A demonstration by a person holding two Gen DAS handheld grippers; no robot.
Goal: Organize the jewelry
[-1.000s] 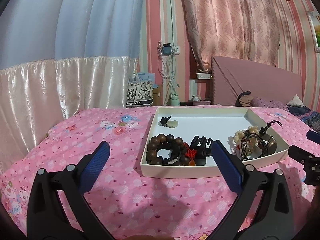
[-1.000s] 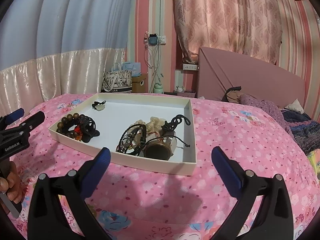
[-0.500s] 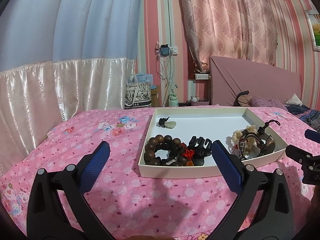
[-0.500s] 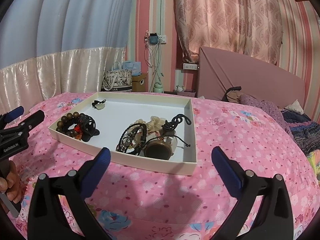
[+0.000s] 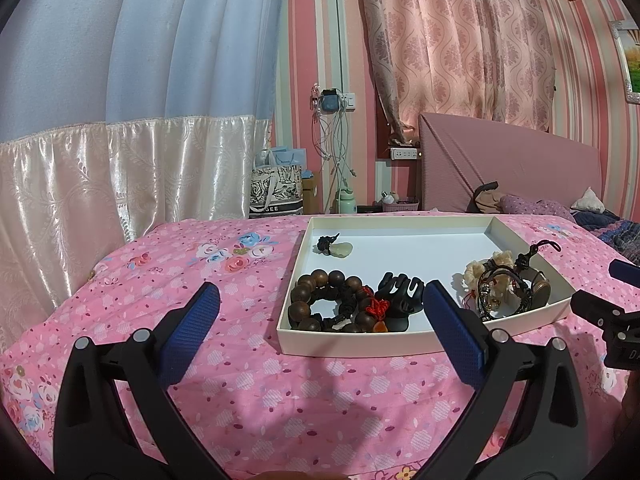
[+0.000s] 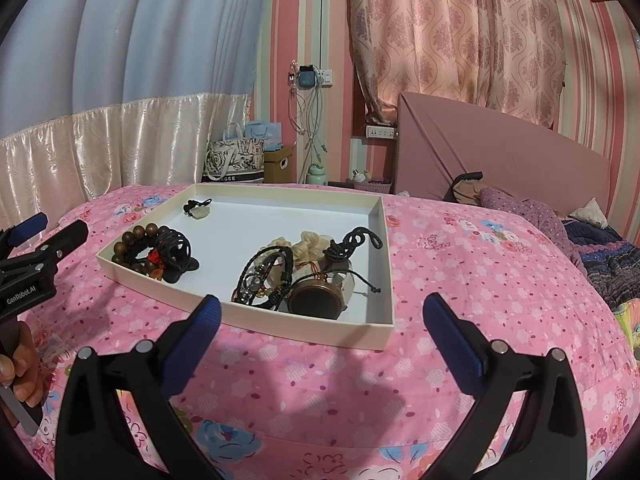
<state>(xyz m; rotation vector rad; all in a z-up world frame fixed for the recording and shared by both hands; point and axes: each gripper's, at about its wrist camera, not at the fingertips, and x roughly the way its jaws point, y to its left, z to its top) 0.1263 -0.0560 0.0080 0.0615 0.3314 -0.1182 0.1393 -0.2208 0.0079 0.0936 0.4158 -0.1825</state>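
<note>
Both views have pulled back slightly from the tray [image 5: 344, 350]. I hold my left gripper [image 5: 320, 332] spread wide and empty over the pink bedspread [image 5: 200, 280]; wooden bead bracelet [image 5: 320, 304], black claw clip [image 5: 400, 294], corded bracelets [image 6: 264, 276] sit inside. My right gripper [image 6: 320, 334] gapes wide, empty.

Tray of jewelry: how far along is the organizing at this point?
Done: nothing visibly sorted; beads, clip, pendant and the tangled bracelets all lie in the tray. In hand: nothing; left gripper and right gripper are open, short of it. Left: everything.
</note>
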